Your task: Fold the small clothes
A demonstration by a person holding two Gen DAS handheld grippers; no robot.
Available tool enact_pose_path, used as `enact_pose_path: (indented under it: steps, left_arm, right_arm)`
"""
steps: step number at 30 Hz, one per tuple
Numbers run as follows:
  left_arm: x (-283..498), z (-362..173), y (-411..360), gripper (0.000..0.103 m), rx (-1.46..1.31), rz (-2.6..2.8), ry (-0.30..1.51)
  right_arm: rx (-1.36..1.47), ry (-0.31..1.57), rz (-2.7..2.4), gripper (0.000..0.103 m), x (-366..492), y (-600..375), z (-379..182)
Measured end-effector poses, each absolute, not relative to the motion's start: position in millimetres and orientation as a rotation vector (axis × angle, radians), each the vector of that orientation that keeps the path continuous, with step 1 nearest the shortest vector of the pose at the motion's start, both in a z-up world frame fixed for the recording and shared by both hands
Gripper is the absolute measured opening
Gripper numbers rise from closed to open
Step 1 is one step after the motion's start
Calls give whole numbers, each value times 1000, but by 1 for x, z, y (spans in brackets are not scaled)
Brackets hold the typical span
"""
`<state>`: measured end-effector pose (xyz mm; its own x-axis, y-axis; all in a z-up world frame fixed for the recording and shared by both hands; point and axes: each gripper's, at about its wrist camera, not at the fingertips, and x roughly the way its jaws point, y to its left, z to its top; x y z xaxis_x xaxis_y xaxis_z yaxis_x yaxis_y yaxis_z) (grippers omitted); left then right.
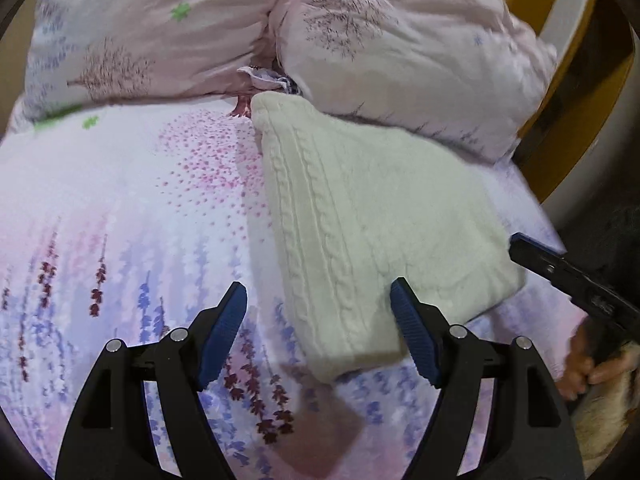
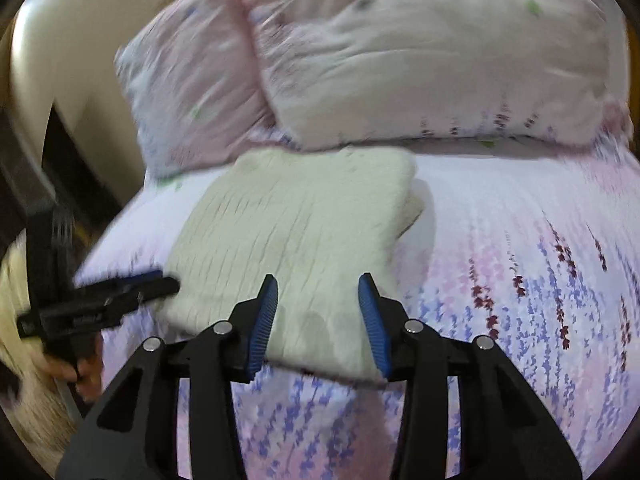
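A cream cable-knit sweater lies folded into a flat rectangle on the floral bedsheet, its far end against the pillows. It also shows in the right wrist view. My left gripper is open and empty, its right pad over the sweater's near corner. My right gripper is open and empty, just above the sweater's near edge. In the left wrist view the other gripper reaches in from the right edge at the sweater's side. In the right wrist view the other gripper reaches in from the left.
Two pink floral pillows lie at the head of the bed behind the sweater. A cream and wooden headboard stands beyond them. The bed's edge runs close beside the sweater.
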<state>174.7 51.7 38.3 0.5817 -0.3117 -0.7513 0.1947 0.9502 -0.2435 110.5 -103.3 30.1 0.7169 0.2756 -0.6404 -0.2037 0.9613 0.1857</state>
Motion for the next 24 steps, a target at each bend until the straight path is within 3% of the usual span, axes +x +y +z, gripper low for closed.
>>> enact_pose_path:
  steps: [4,7,9,12,16,18,24]
  left_arm:
    - [181,33,47,84,-104,-255,901]
    - [169,36,49,84,-121,-249,884]
    - [152,42,52,85,-118,-248,854]
    - [130,46,58,99,-135,-256,836]
    - [102,44,61,102,-155,-226,849]
    - [92,41,60,102,-154,-208,870]
    - [77,35,57,102,-149,-188,922]
  right_arm:
    - [11,798,194,38,124,-93,9]
    - [64,772,188,42,114,-98,18]
    - [79,731,184,62,97,-103,26]
    - [93,698,164,76,75,-106,29]
    - [110,708,156,85,50,-106,21]
    - [76,713,128,96,40,-101,17]
    - [-3,740,87,101,26,-92,2]
